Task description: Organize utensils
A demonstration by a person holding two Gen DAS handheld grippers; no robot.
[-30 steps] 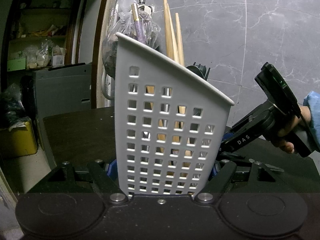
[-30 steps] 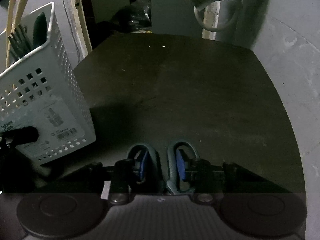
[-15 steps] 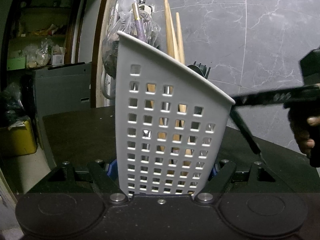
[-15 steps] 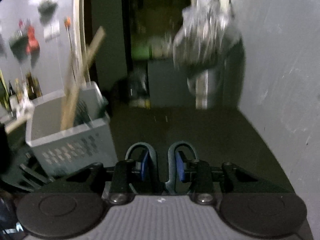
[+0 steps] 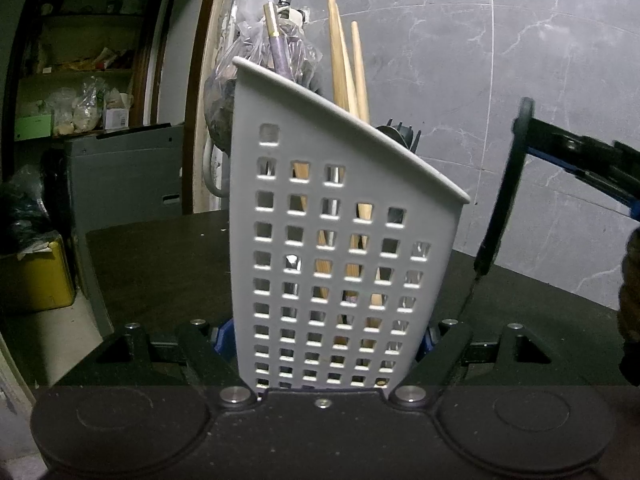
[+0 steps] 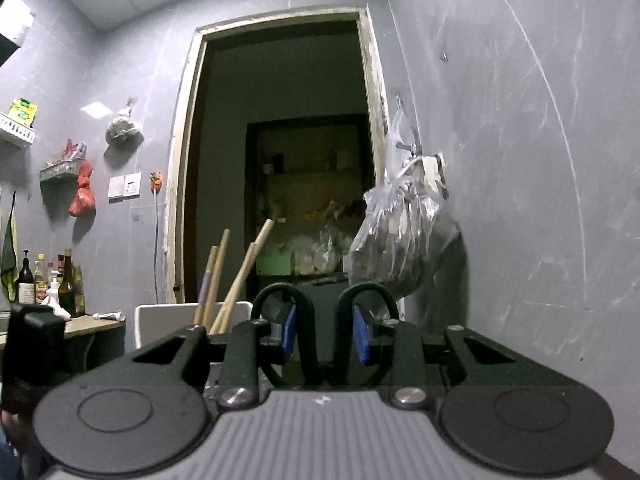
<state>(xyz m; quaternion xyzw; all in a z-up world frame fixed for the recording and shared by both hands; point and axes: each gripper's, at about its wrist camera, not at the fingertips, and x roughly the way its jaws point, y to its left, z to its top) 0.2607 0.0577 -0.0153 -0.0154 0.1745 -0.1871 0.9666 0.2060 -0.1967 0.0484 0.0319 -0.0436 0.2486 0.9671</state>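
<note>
Grey marble-look wall point(image 5: 520, 60) behind, dark countertop point(image 5: 160, 264) below with open room left of the utensil basket point(image 5: 332, 264). Left gripper point(image 5: 328, 344) clamps the white perforated basket at its base, tilted, near the counter's front edge. Wooden chopsticks point(image 5: 344, 64) stick up above the rim. Right gripper point(image 6: 324, 334), narrow, pinches scissors point(image 6: 324, 320) by their handle loops, raised beside the basket; doorway point(image 6: 280, 160) ahead.

Both handheld units are matte black plastic. The left gripper point(image 5: 324, 336) has angular black arms with triangular cut-outs, silver pivot screws and blue pads. The right gripper point(image 6: 325, 330) matches it, with a ribbed grey housing, two round embossed discs and blue pads point(image 6: 289, 330).
</note>
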